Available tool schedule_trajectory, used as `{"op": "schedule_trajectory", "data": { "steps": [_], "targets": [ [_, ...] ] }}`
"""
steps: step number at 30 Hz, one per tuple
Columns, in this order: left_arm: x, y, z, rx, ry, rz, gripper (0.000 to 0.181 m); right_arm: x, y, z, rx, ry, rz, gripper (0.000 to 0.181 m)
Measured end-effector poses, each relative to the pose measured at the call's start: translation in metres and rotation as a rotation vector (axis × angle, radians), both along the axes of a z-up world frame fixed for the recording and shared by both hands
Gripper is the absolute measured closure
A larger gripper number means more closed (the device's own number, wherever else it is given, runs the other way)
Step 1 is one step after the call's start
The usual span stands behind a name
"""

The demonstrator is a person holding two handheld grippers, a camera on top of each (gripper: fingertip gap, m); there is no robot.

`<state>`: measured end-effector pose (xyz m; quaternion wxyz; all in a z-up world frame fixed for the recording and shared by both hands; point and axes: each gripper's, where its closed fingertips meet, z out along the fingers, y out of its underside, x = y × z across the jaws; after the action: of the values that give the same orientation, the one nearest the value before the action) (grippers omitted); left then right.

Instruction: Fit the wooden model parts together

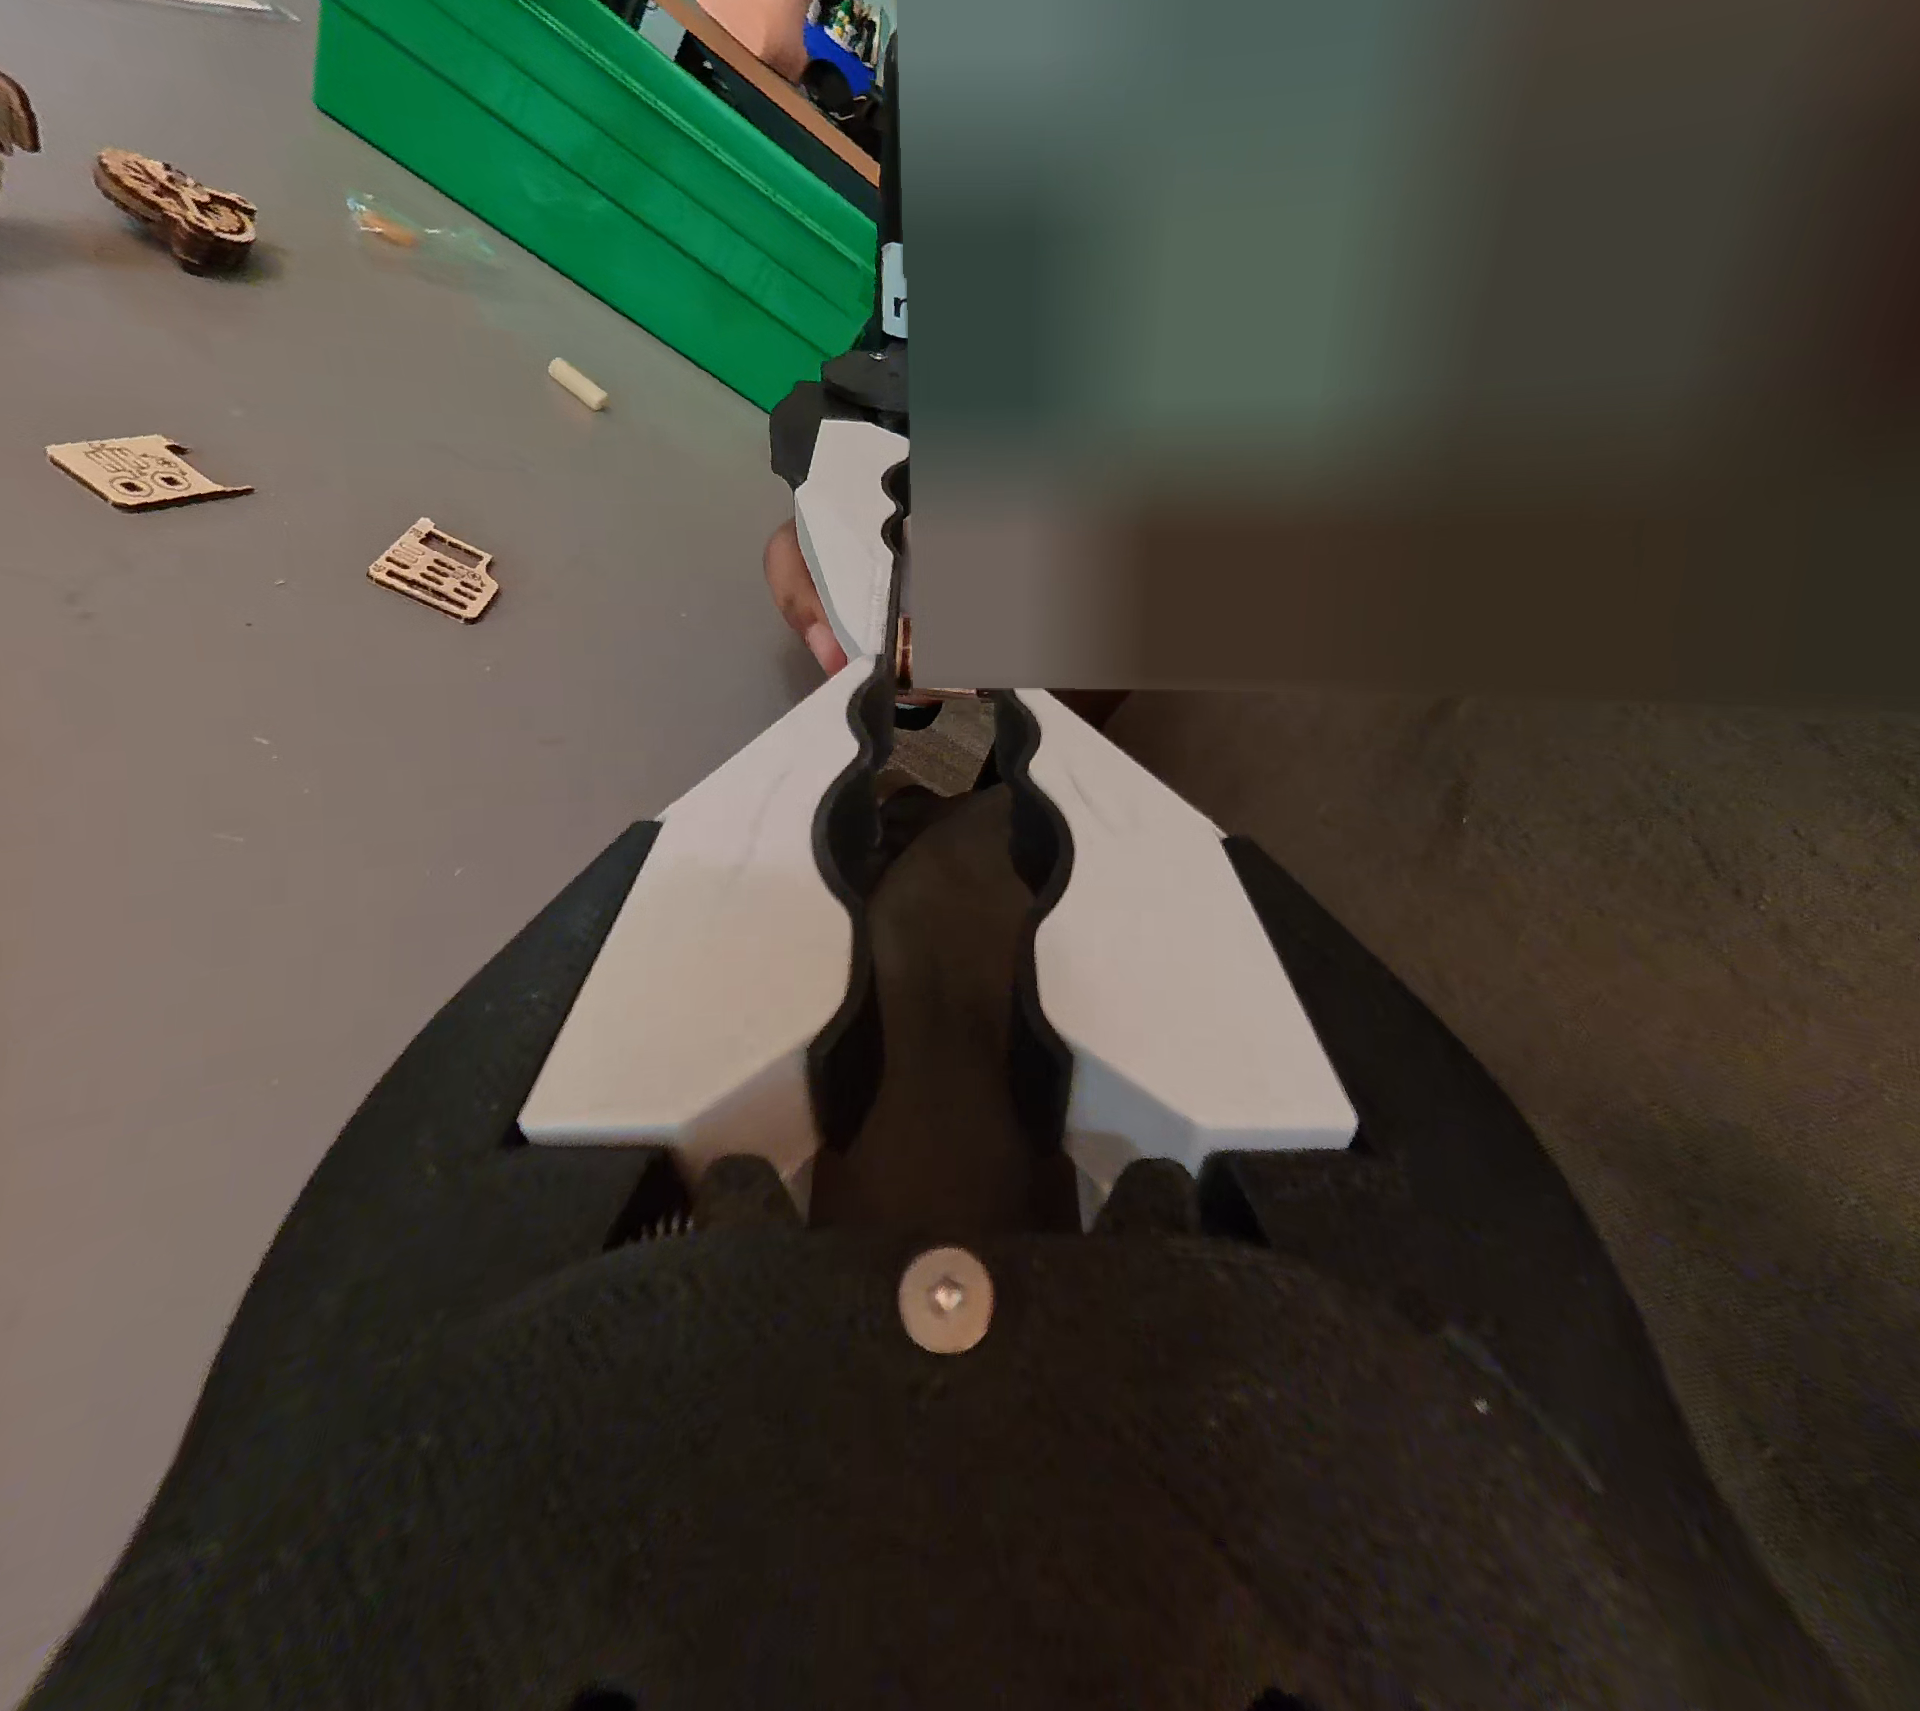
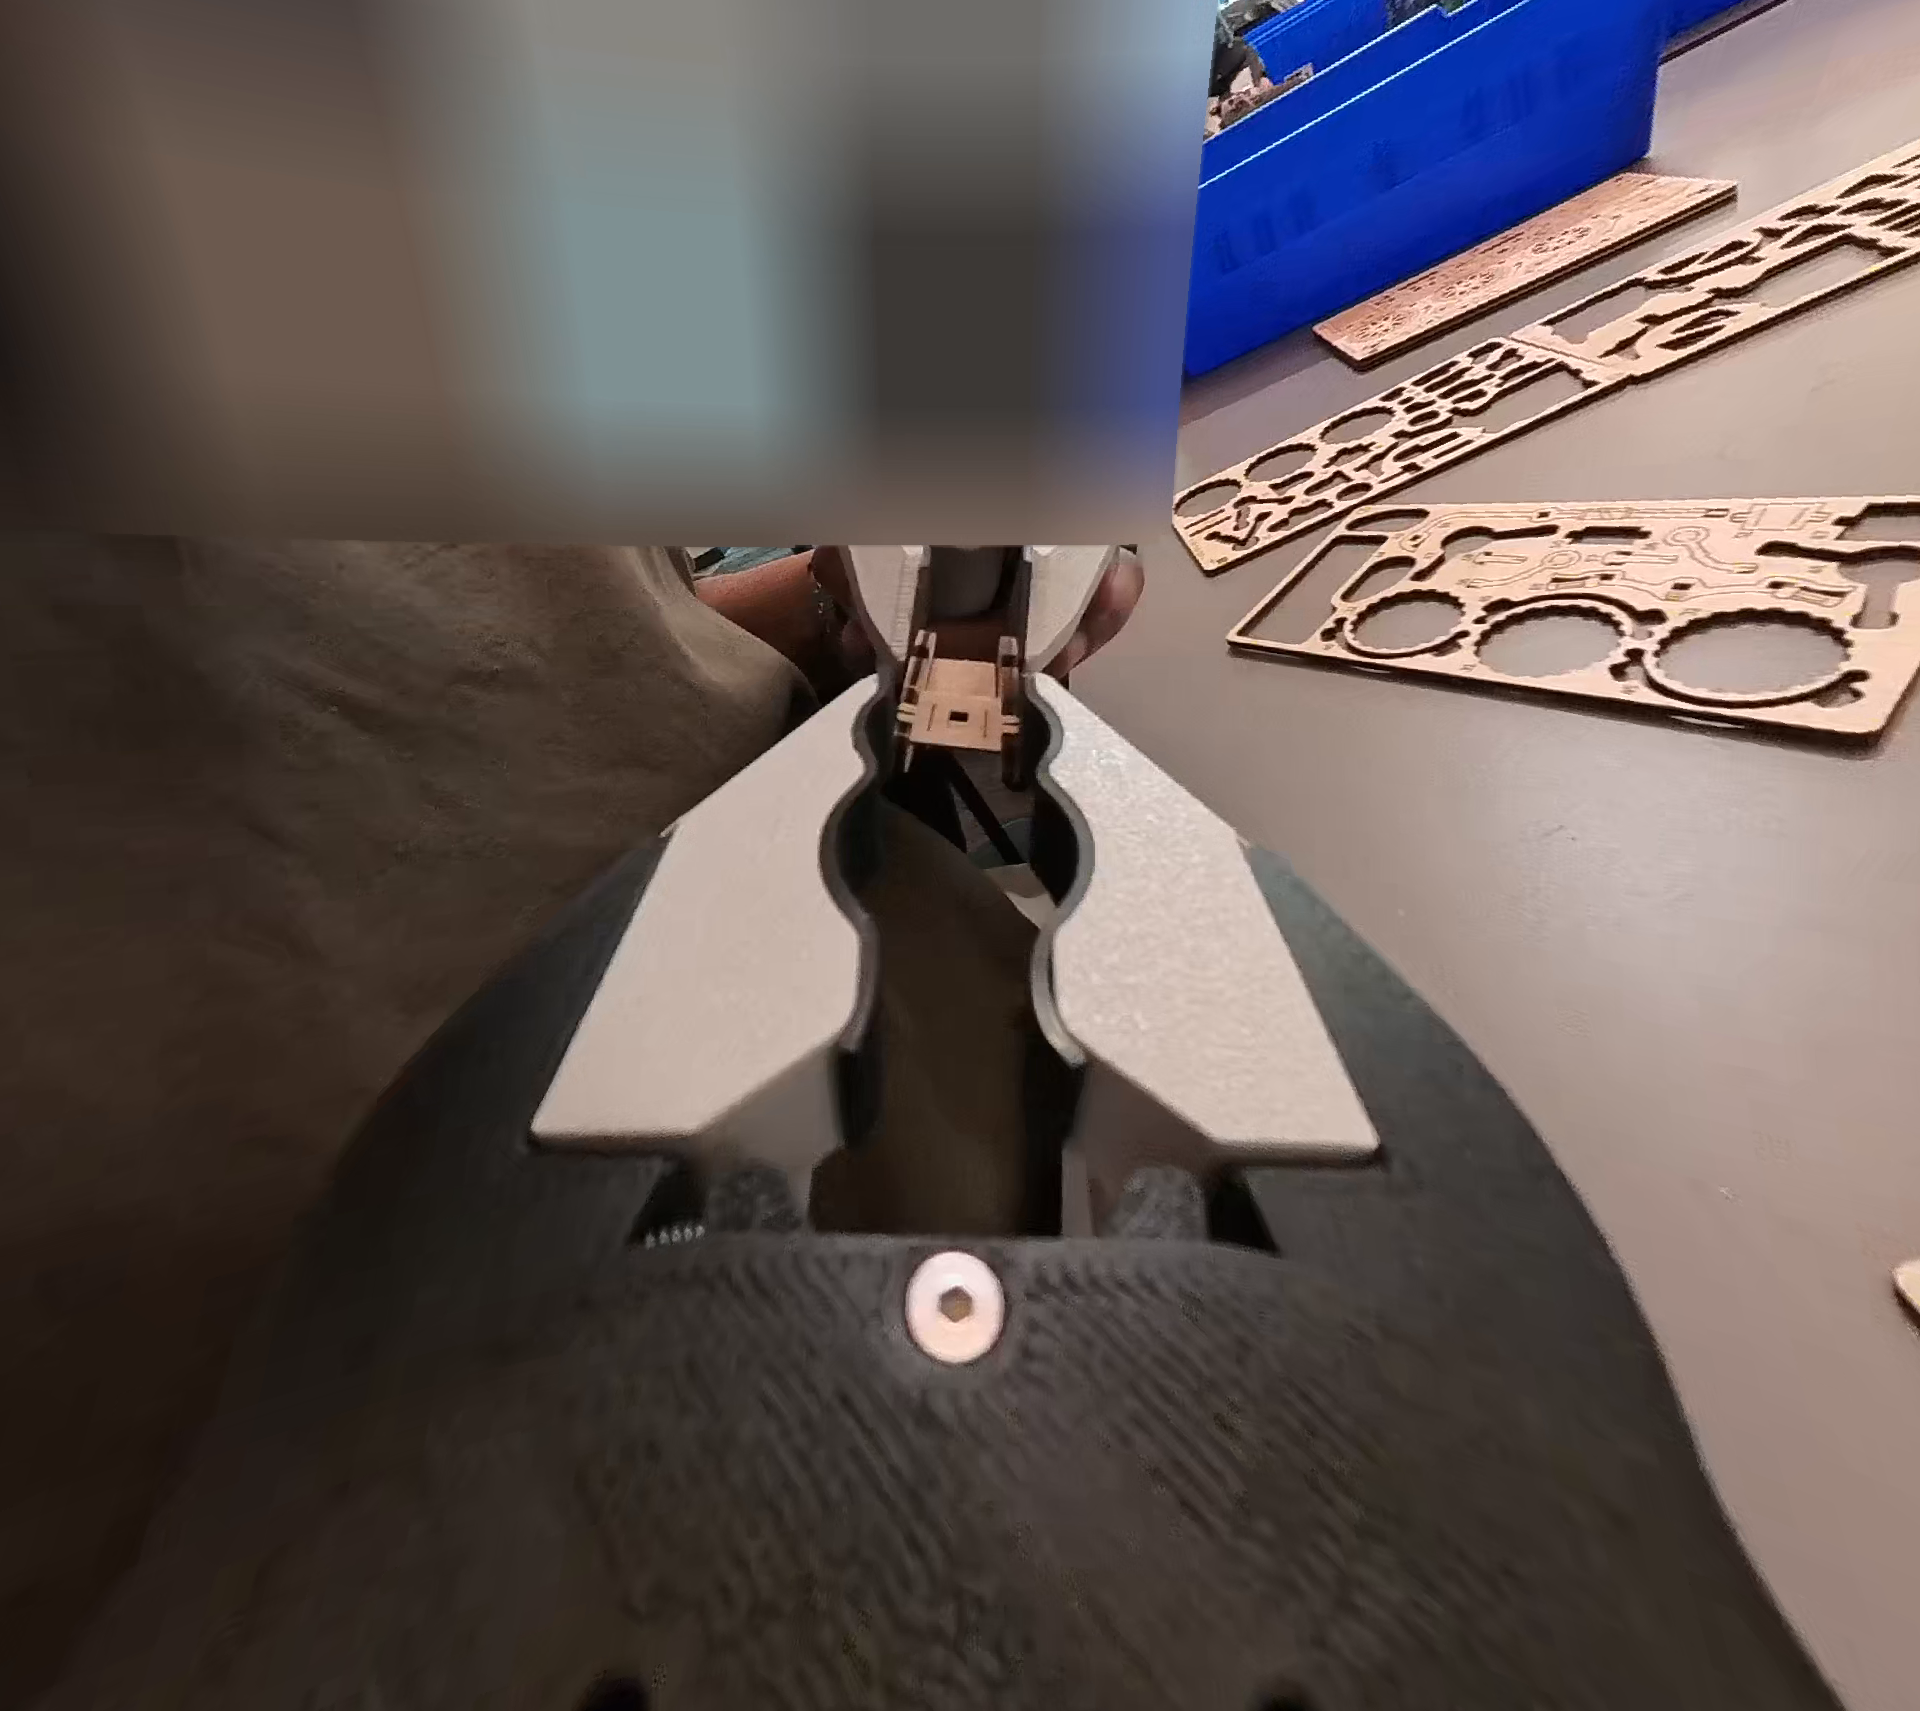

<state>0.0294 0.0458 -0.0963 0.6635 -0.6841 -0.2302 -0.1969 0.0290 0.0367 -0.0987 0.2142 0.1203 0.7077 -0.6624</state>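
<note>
Wooden model part (image 2: 951, 693), a small slotted box, sits at twelve o'clock in my right gripper (image 2: 961, 705), jaws nearly closed on its sides. My left gripper (image 1: 940, 705) faces it tip to tip, jaws narrow on the same part, I judge, off the worktop (image 2: 1455, 882), so both ends stay steady for fitting.

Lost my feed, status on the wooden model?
Right hand-held gripper shut on wooden subassembly. Left hand-held gripper meets it, grip unclear. Nothing blocking.
</note>
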Motion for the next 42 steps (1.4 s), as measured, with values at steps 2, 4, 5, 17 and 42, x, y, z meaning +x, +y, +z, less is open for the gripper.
{"op": "schedule_trajectory", "data": {
  "steps": [2, 4, 5, 17, 42],
  "targets": [
    [0.0009, 0.0000, -0.0002, -0.004, 0.005, -0.004, 0.164, 0.0011, 0.0000, -0.0003, 0.001, 0.003, 0.005, 0.160],
    [0.0018, -0.0002, -0.0001, -0.006, 0.012, -0.007, 0.164, 0.0020, -0.0004, -0.0007, 0.003, 0.008, 0.008, 0.160],
    [0.0024, -0.0004, -0.0001, -0.007, 0.016, -0.010, 0.164, 0.0025, -0.0005, -0.0008, 0.004, 0.013, 0.009, 0.160],
    [0.0026, -0.0001, -0.0002, -0.007, 0.023, -0.010, 0.165, 0.0025, -0.0005, -0.0006, 0.003, 0.029, 0.005, 0.160],
    [0.0016, 0.0002, -0.0046, -0.035, 0.038, -0.004, 0.164, 0.0018, -0.0009, -0.0052, 0.030, 0.048, -0.002, 0.160]
  ]
}}
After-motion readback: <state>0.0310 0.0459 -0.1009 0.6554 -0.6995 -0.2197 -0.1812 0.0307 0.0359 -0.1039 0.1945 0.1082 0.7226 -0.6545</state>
